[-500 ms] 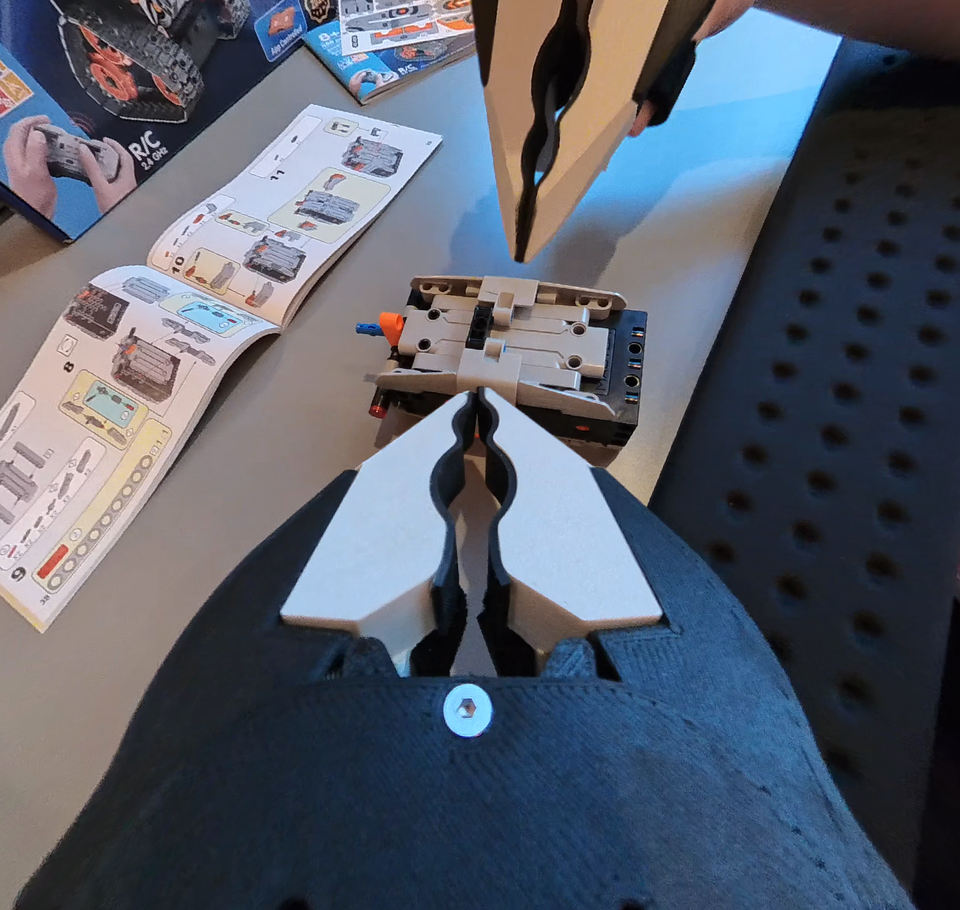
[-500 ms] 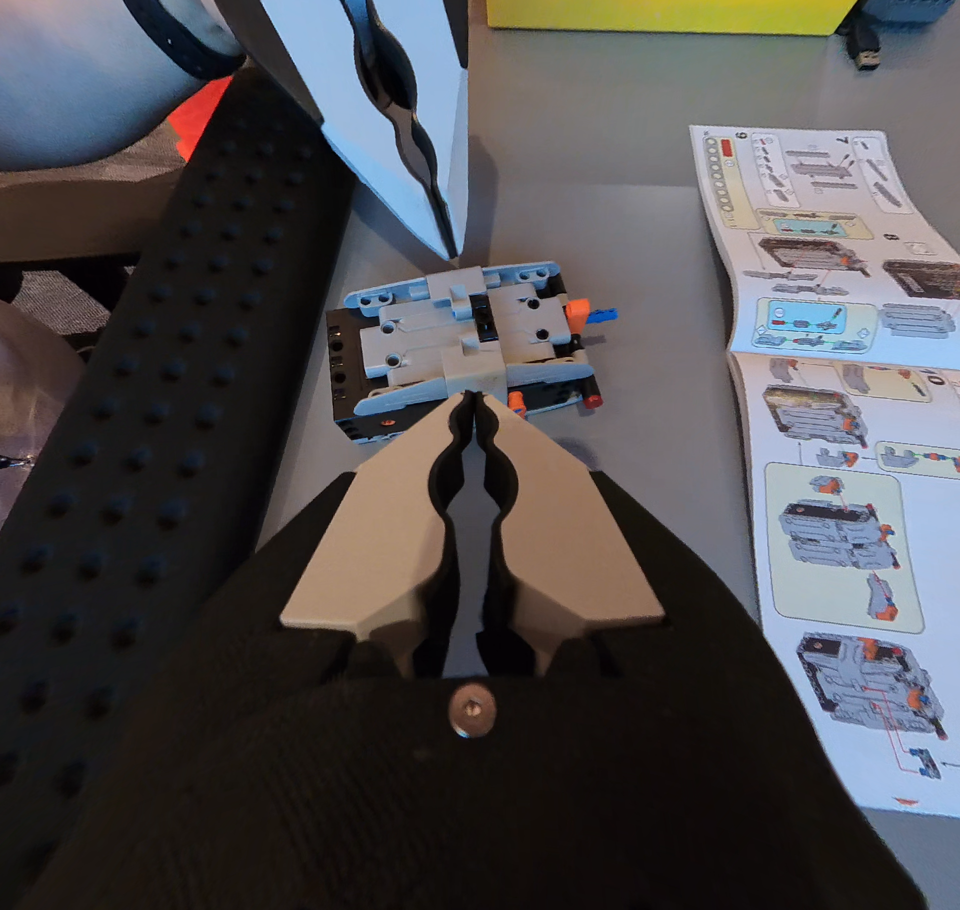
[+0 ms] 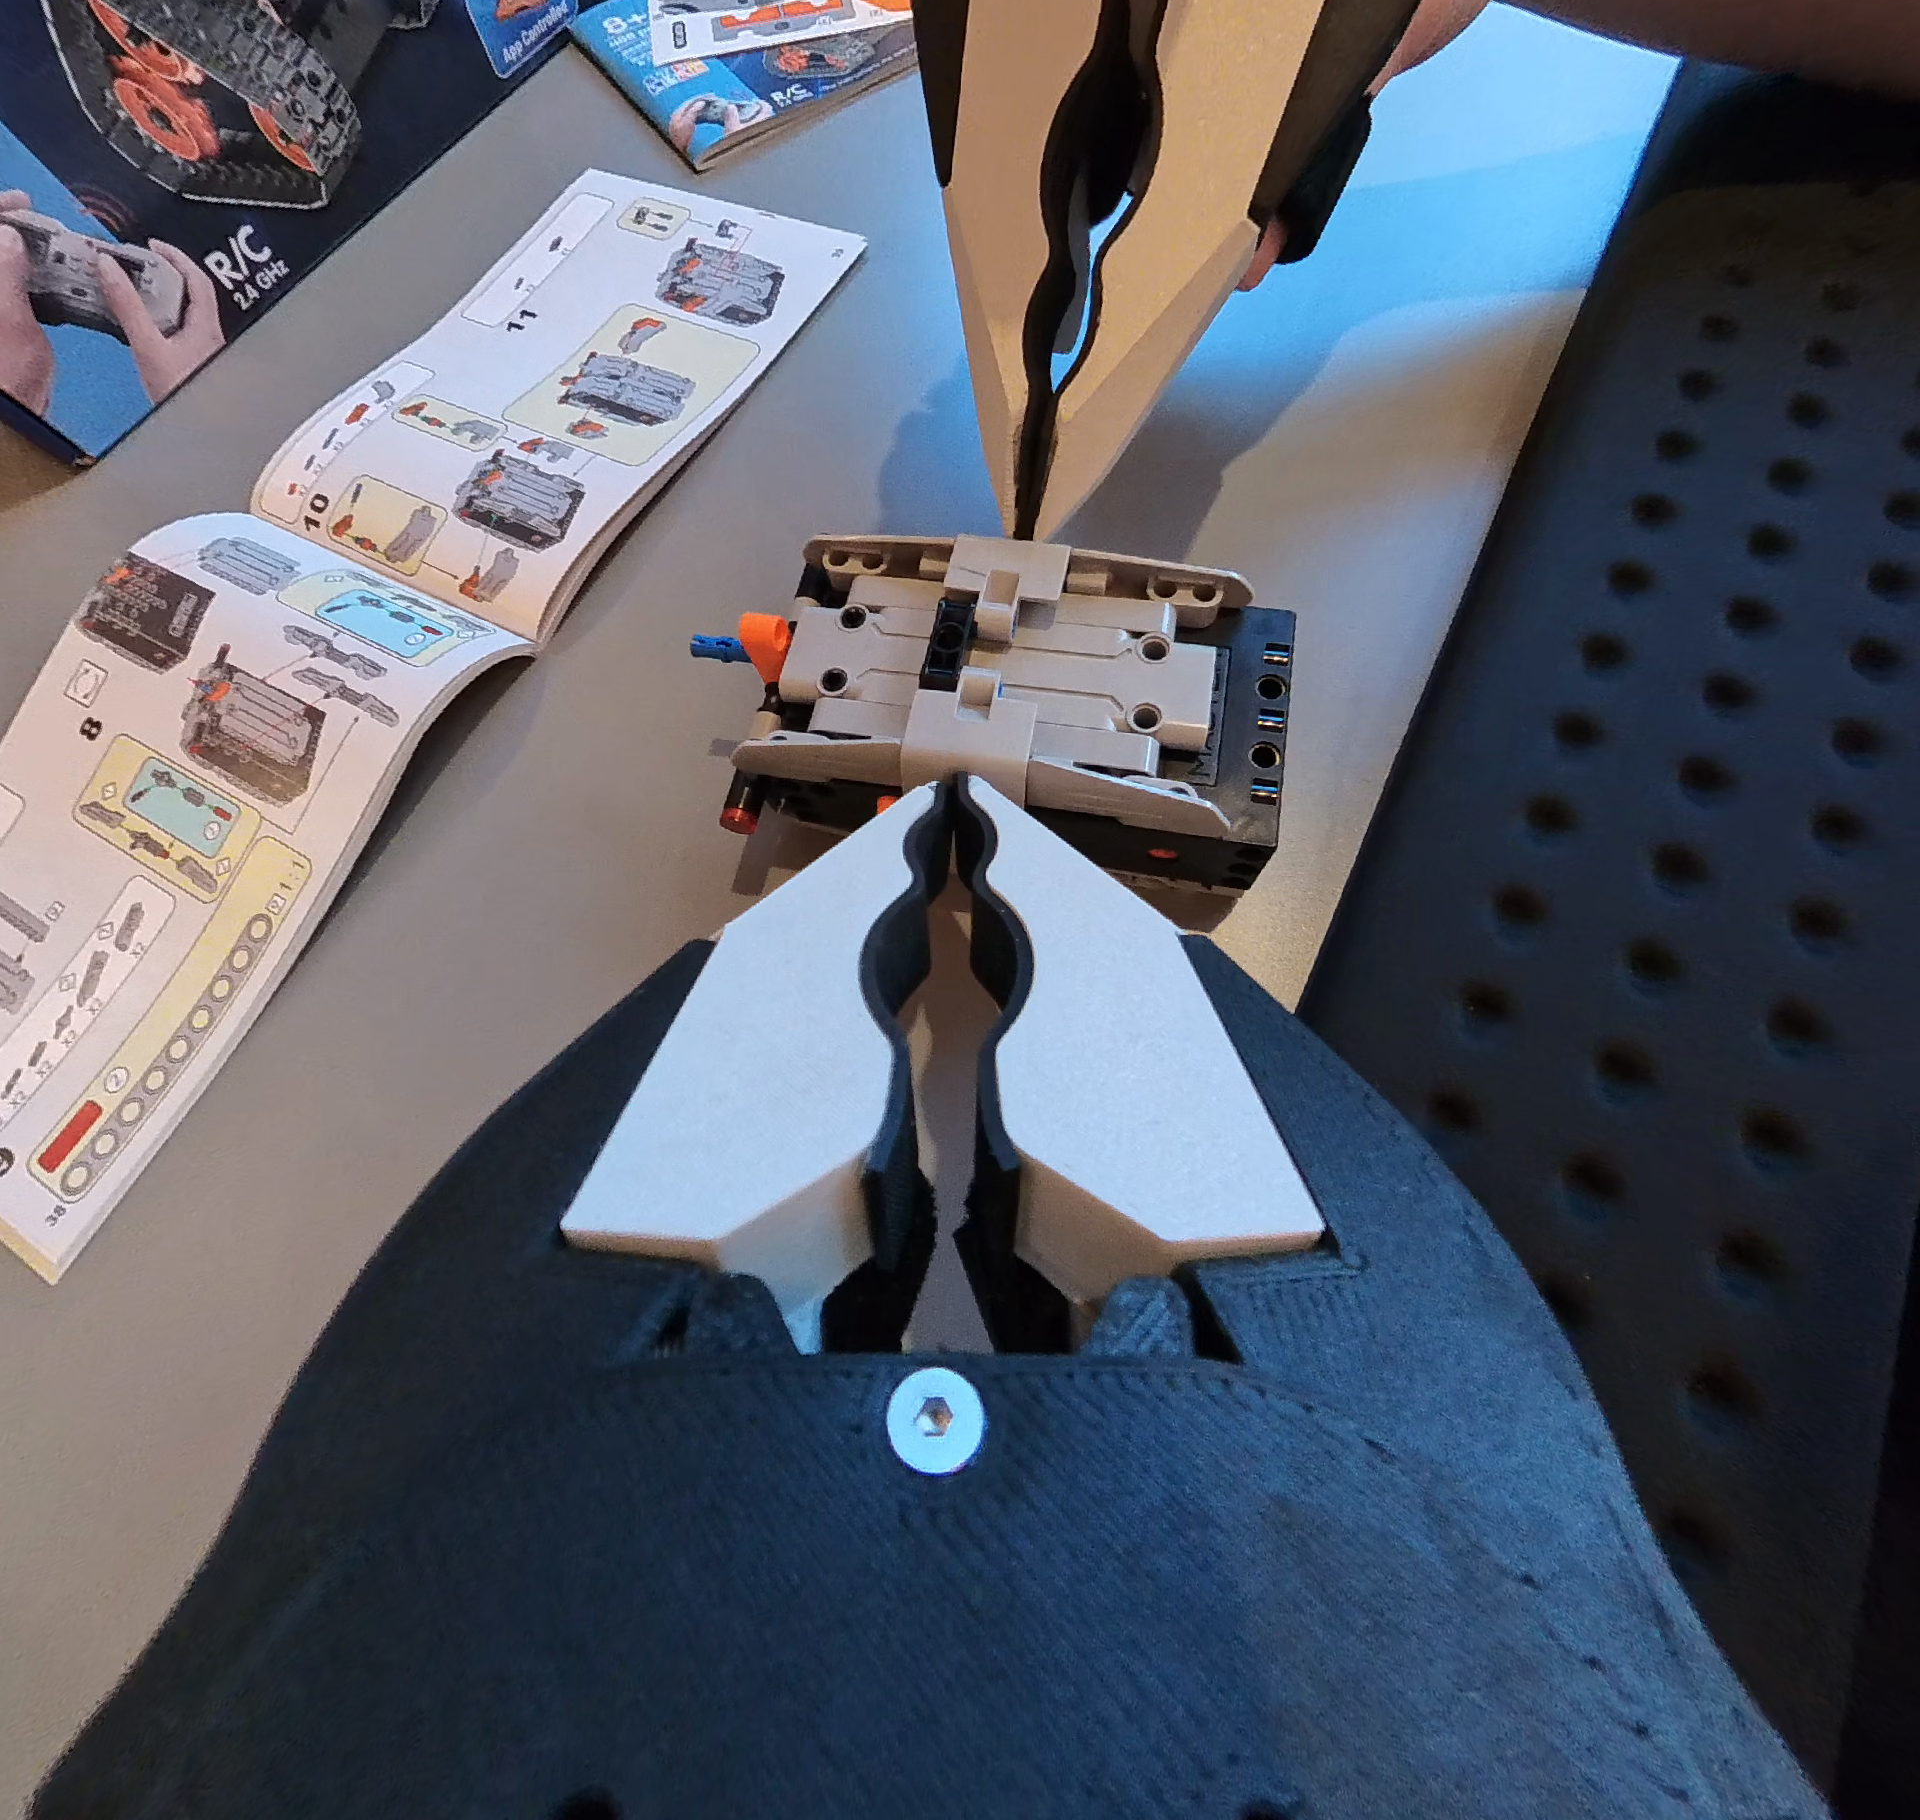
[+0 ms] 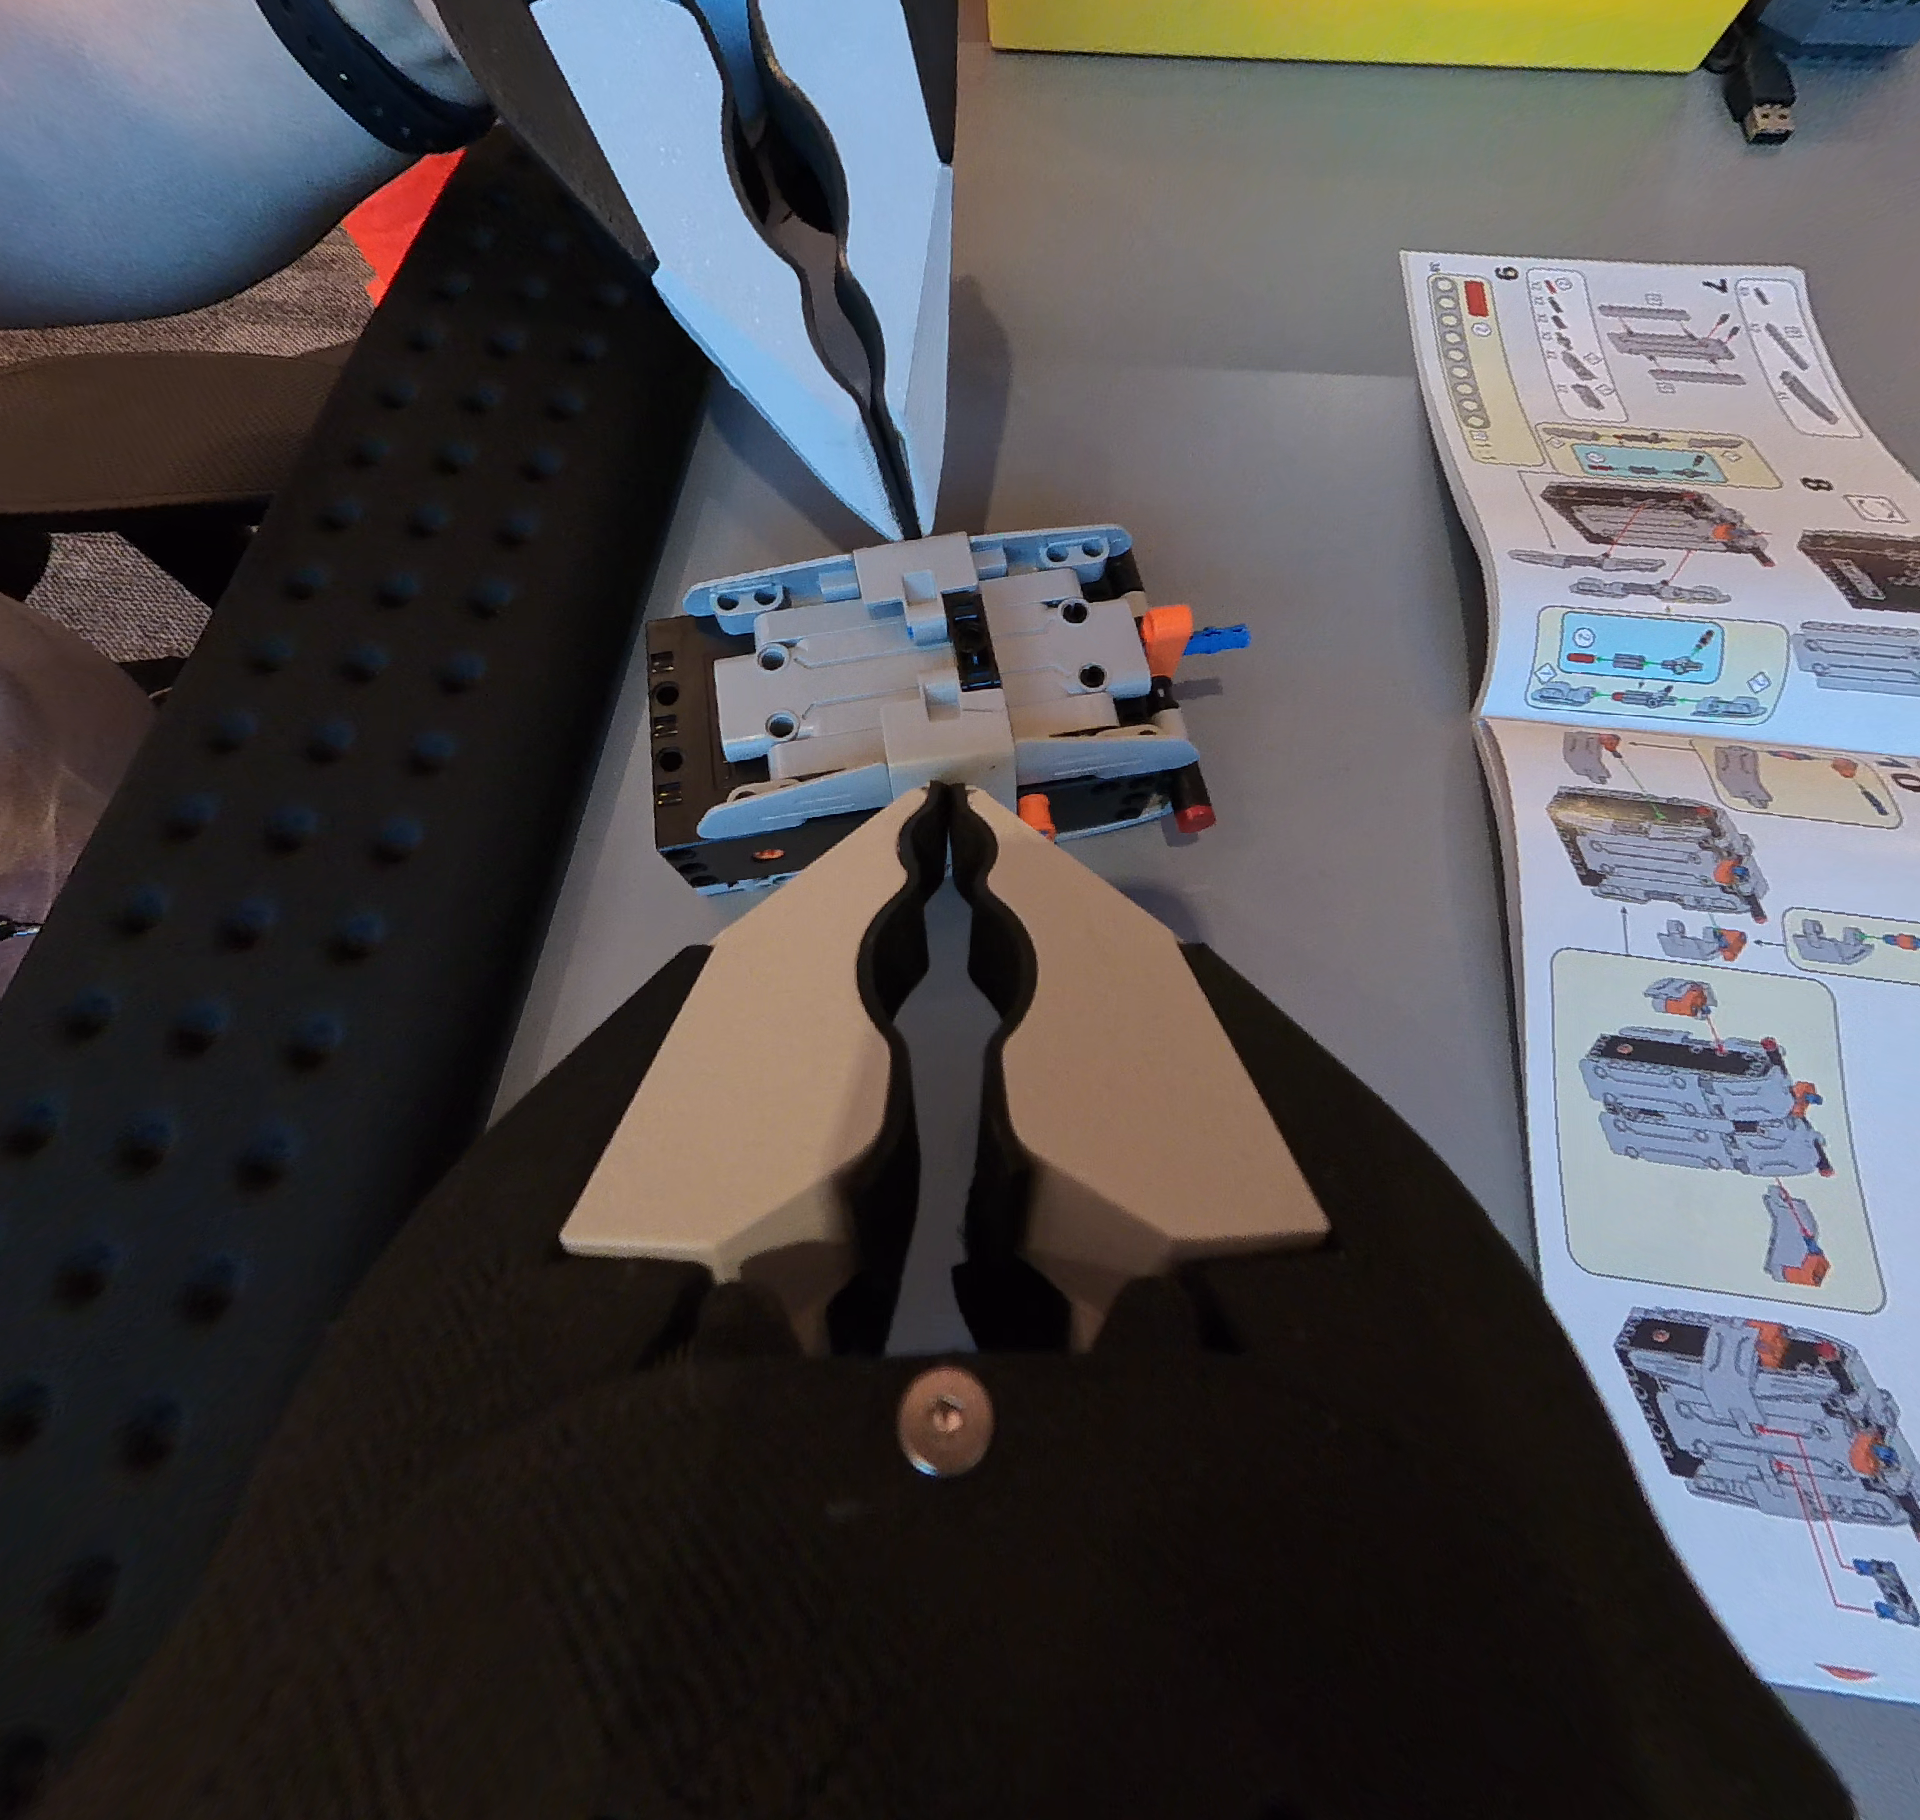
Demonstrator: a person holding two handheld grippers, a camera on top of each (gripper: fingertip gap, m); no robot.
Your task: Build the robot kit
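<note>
Fingers (image 3: 982,835) of both grippers together — tips at opposite edges of grey brick assembly (image 3: 1013,690).

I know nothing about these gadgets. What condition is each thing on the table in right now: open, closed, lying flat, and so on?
Left hand-held gripper: shut, tips at the near edge of the brick model.
Right hand-held gripper: shut, tips at the opposite edge.
Brick model: partly built, lying flat on the table.
Instruction booklet: open, lying beside the model.
Second booklet: closed.
</note>
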